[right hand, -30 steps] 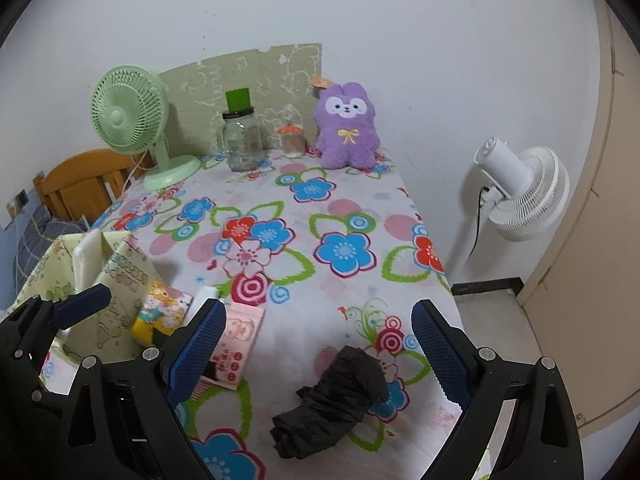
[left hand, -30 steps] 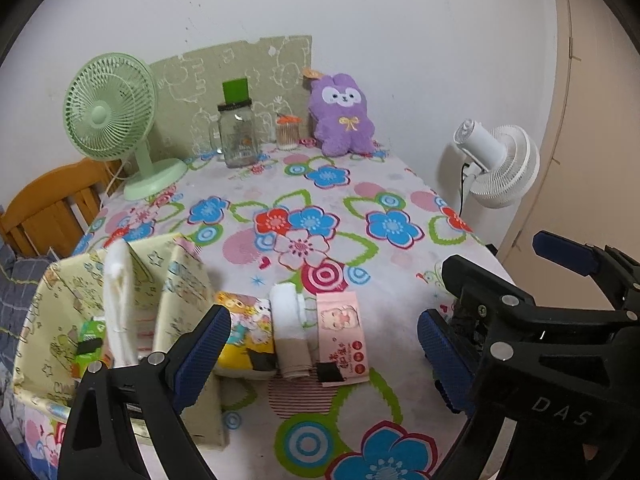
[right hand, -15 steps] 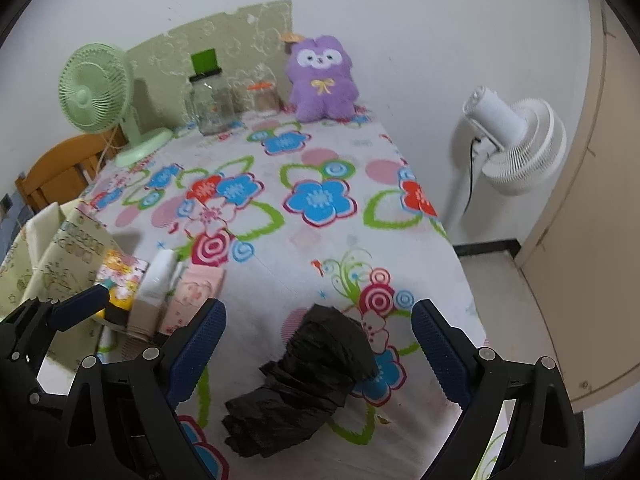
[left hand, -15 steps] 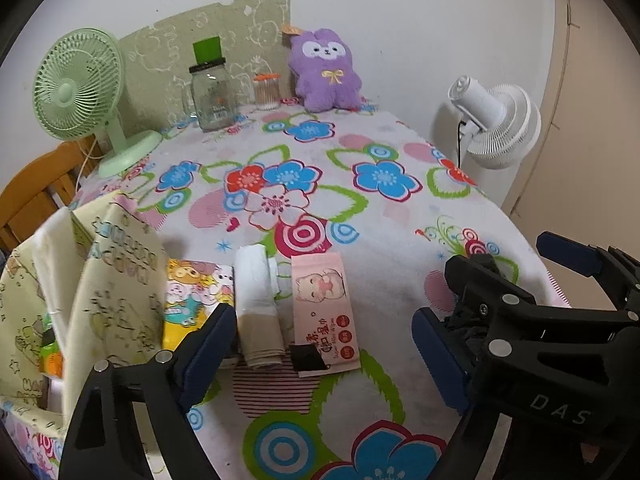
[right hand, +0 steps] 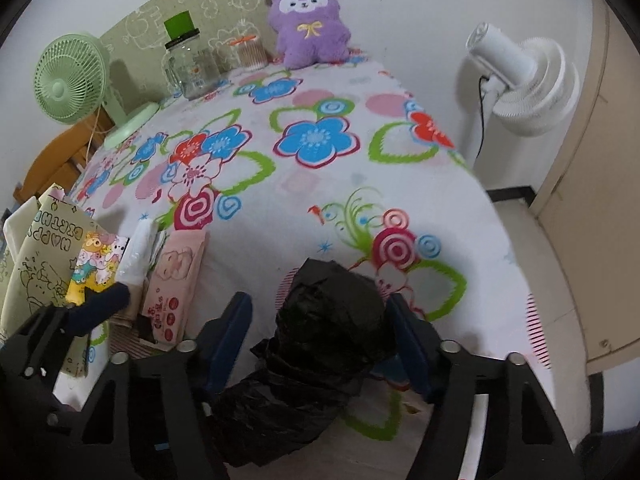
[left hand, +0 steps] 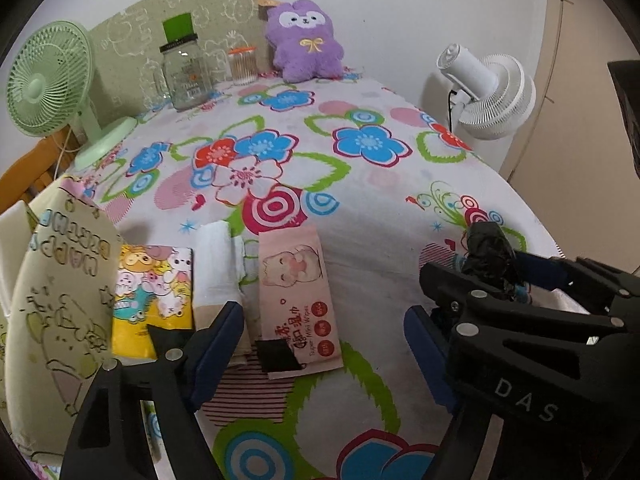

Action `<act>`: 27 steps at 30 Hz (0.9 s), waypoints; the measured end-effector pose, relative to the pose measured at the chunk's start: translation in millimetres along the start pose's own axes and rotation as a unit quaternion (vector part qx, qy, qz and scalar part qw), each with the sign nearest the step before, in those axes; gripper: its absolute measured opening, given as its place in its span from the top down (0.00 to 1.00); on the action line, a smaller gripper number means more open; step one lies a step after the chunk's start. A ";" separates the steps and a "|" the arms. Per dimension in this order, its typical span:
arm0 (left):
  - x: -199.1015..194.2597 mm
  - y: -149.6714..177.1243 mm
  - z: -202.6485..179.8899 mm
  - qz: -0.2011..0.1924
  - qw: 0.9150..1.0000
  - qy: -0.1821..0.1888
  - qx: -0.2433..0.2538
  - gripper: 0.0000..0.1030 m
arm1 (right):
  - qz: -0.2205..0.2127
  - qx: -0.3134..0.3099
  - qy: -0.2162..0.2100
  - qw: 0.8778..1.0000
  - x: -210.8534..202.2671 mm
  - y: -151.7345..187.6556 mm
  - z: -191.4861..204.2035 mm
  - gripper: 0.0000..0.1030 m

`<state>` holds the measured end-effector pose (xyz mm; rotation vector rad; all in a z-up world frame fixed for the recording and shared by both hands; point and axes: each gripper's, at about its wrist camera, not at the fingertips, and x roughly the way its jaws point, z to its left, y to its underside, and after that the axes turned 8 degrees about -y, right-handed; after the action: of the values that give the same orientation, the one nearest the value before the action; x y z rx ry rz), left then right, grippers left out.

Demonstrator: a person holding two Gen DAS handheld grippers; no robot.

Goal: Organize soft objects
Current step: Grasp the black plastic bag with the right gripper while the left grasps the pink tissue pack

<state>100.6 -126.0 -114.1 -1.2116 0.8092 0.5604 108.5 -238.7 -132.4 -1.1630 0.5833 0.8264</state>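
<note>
Between your right gripper's (right hand: 320,344) fingers lay the crumpled bag (right hand: 320,344); to its left sat the wipes pack (right hand: 176,280), rolled cloth (right hand: 138,252) and tissue packet (right hand: 98,264), with the plush toy (right hand: 310,24) far ahead against the wall.

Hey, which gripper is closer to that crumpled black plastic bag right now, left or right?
Right. The right gripper is open with the black plastic bag between its fingers. The left gripper is open off to the side, over the pink wipes pack.
</note>
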 end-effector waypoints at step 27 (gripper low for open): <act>22.9 -13.7 14.8 0.009 0.999 0.004 -0.048 0.61 | -0.008 -0.033 -0.003 0.999 17.0 -21.1 17.5 0.56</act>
<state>128.4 -116.5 -122.2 -1.2954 0.8082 0.6151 135.3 -221.2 -128.4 -1.2242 0.5452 0.8409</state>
